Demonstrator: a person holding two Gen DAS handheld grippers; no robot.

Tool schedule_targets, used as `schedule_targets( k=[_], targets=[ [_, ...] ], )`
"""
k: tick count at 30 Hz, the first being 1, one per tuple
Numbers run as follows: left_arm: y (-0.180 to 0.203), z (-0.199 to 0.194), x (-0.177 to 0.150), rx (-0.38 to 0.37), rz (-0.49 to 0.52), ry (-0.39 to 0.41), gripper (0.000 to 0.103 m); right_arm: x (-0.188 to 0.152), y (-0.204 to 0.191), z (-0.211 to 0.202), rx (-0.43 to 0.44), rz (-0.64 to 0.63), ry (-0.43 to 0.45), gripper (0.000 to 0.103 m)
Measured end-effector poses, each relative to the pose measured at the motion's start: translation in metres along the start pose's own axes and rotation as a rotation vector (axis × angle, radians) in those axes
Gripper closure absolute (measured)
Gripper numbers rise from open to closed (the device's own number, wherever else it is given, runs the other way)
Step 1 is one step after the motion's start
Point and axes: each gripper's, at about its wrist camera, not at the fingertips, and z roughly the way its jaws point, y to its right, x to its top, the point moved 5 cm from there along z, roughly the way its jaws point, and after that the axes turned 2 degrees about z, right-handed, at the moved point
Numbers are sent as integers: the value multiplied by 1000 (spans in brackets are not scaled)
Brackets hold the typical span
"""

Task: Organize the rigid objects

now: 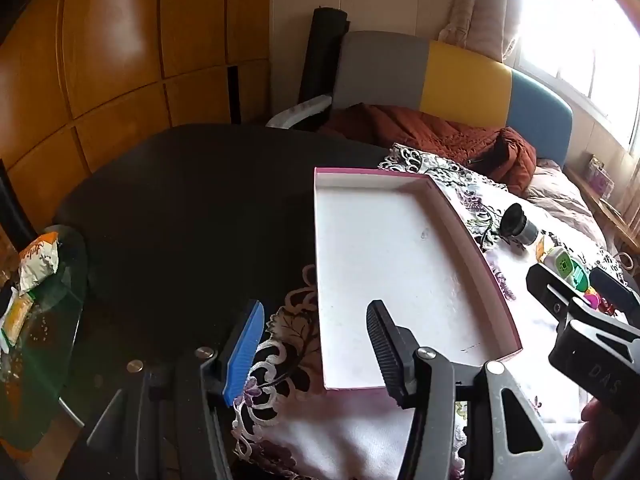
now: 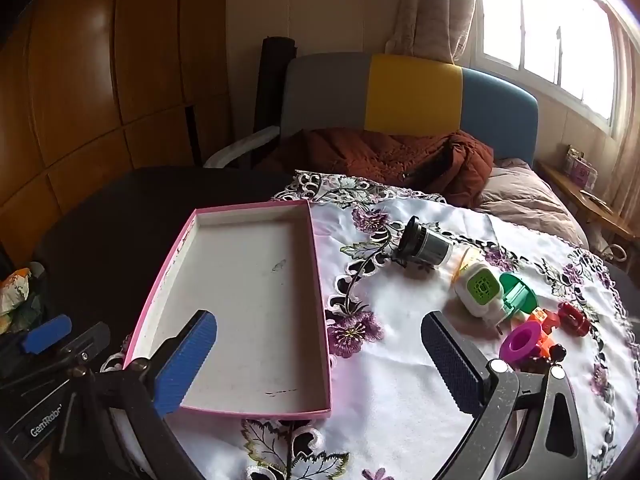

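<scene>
Both wrist views look forward and downward, close over the counter (image 2: 400, 400). Shared: pink tray (image 1: 496, 280) (image 2: 320, 280), centre in left view, lower left in right view.

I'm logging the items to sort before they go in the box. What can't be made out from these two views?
- Red and orange pieces, right wrist view: small, bunched behind the purple ring; kind unclear.
- Same cluster, left wrist view: hidden by the right gripper.
- Items past the cloth's right edge: cut off.
- Box outer sides: unseen.
</scene>
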Motion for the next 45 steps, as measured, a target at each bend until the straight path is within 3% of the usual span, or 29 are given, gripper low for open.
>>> schedule_targets(
  k=[7,28,34,40,45],
  targets=[
    [1,0,-1,-78,-6,-27,48,0,-3,1,16,-14,-6,0],
    [15,4,-3,-181,15,-74,48,10,28,2,14,-53,-22,0],
    [21,9,-2,-217,39,-100,48,22,81,7,-33,1,-50,0],
    [38,8,6,-251,102,-104,47,43,185,12,-159,132,-23,0],
    [63,16,15,-303,135,-157,47,35,269,30,-238,293,-35,0]
  ],
)
